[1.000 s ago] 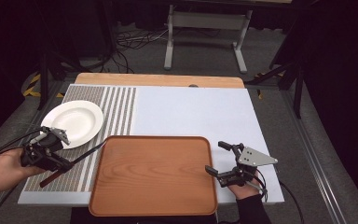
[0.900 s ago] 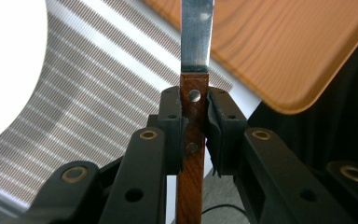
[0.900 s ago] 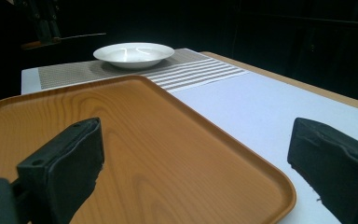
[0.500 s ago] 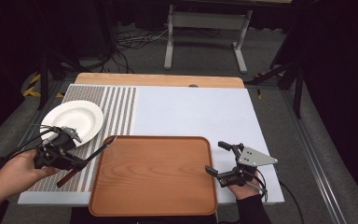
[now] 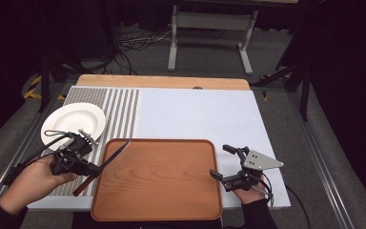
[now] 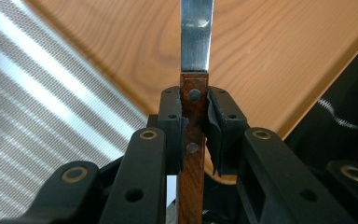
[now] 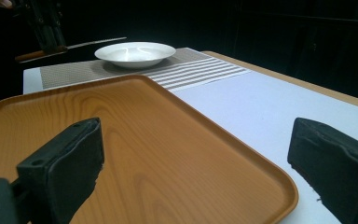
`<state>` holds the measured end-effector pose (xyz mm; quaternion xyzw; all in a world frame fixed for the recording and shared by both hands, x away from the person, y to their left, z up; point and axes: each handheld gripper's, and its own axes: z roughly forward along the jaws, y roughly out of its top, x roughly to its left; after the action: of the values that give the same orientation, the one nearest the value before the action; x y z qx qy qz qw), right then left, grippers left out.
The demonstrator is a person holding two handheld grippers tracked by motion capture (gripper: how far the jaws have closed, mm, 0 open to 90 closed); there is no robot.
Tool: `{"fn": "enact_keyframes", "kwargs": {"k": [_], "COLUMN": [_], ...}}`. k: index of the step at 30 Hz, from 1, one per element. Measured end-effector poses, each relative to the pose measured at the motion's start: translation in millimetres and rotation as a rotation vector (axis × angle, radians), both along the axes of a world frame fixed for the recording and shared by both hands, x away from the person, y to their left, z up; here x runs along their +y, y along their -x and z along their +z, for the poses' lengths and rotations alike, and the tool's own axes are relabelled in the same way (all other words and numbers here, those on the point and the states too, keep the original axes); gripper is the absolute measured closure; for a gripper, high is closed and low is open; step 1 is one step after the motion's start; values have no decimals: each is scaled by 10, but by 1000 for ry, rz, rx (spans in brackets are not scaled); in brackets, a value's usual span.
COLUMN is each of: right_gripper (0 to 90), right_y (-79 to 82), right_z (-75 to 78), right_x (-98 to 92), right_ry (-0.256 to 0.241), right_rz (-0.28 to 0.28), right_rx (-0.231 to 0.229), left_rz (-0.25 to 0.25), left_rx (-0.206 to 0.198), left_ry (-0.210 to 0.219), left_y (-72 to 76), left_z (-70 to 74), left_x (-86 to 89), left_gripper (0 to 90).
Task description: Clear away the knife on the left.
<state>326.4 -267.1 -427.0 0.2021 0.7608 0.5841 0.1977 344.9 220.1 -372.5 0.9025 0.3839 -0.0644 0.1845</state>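
We've got the knife (image 5: 106, 160) clamped by its wooden handle in the left gripper (image 6: 196, 119), jaws tight on both sides just below the blade. Blade pokes out over the left edge of the wooden tray (image 5: 171, 210), tip near the tray's far-left corner; the handle end hangs back over the striped mat (image 5: 124, 109). White plate (image 5: 74, 123) sits just beyond, on the mat. Right gripper (image 7: 196, 177) rests wide open w/ nothing in it, by the tray's right rim. Best bet, we reckon: keep the blade level, carry it fully inside the rim, lower till it lies flat, then let go.
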Motion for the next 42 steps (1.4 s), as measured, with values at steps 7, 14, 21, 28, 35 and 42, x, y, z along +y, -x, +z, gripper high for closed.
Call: {"fn": "enact_keyframes", "kwargs": {"k": [7, 14, 21, 28, 35, 42], "right_gripper": [43, 43, 43, 43, 43, 43], "right_y": [-5, -6, -9, -10, -18, -22], "right_z": [-8, -11, -15, -16, -18, -24], "right_x": [6, 9, 3, -7, -7, -3], "right_ry": [5, 7, 9, 10, 11, 11], "right_rz": [3, 5, 10, 9, 12, 17], "right_rx": [6, 10, 14, 16, 19, 24], "left_rz": [9, -15, -15, -9, 0, 13], "left_rx": [18, 28, 49, 78, 113, 111], "left_ry": [19, 53, 90, 91, 72, 23], "left_y": [-26, -36, -54, -66, -96, -129], "left_z": [-64, -106, -182, -313, -452, -548], "left_x": [-144, -289, -394, -461, -508, -528], "left_gripper": [776, 776, 775, 776, 775, 775]}}
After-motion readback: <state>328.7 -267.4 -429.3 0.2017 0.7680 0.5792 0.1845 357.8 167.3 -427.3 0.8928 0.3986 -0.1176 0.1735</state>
